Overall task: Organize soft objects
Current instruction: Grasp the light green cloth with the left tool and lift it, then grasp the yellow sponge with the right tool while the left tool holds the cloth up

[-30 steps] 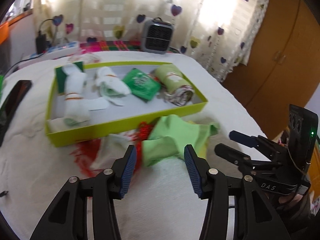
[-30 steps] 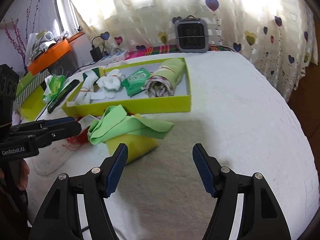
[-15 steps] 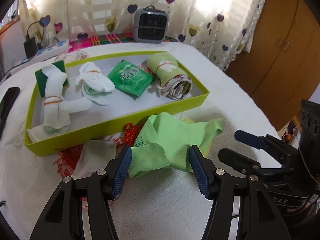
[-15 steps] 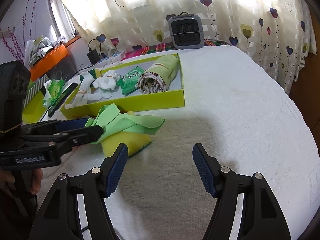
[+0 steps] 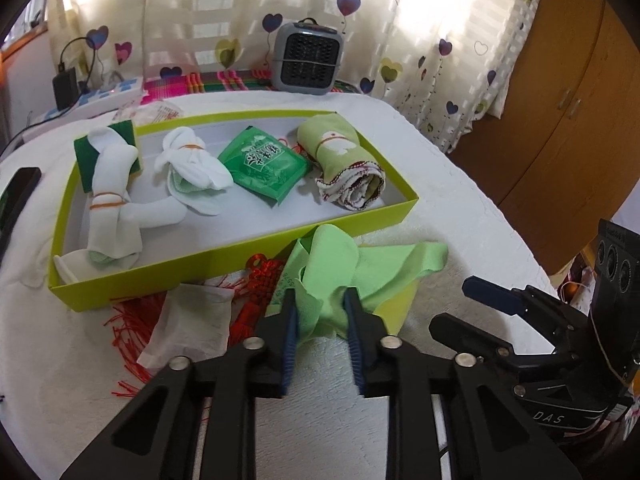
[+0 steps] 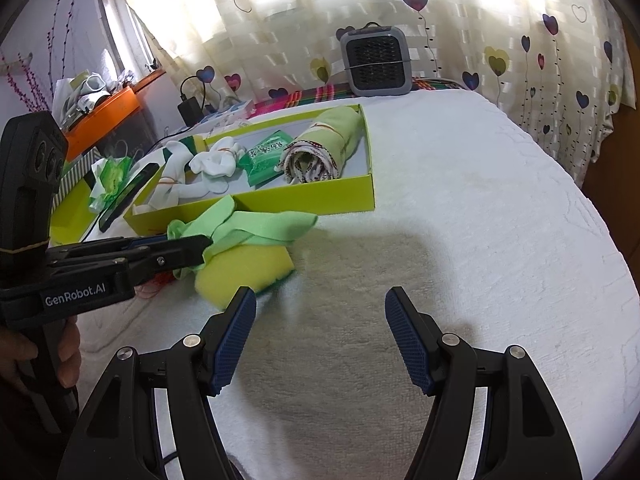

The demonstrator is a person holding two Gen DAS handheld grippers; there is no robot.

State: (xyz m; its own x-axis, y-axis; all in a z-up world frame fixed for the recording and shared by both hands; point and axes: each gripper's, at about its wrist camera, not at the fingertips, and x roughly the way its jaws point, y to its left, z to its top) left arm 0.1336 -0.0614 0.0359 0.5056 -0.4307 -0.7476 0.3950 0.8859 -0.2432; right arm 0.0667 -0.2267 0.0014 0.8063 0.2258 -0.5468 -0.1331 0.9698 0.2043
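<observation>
Step in hand, I'd say: picking up the green cloth [image 5: 360,264] to get it into the box [image 5: 224,256]. Left tongs [image 5: 320,312] are nearly shut, pads pinching the cloth's near edge; fabric bunches up between them. Can't tell if the cloth is off the surface yet, most of it looks draped over the sponge [image 6: 244,268], just in front of the box's near wall. Right tongs [image 6: 320,340] are wide open w/ nothing in them, hanging over bare white bedspread [image 6: 460,240], in front of the box and to its right.

Inside the box: two banded white sock bundles [image 5: 110,200], a green packet [image 5: 264,168], a rolled towel [image 5: 344,164]. Free floor space sits along the near wall, btw the socks and the towel.

Also in front of the box, left of the cloth: red tassel knot [image 5: 260,280] and a white pouch [image 5: 192,320], both touching or close to the cloth.

Next move, in my view: lift straight up so the cloth peels off the sponge w/o dragging it or snagging the tassel, clear the box wall, then set it in that free spot. It's limp, so the hanging end may catch the rim; the right tongs could gather or fold it.
</observation>
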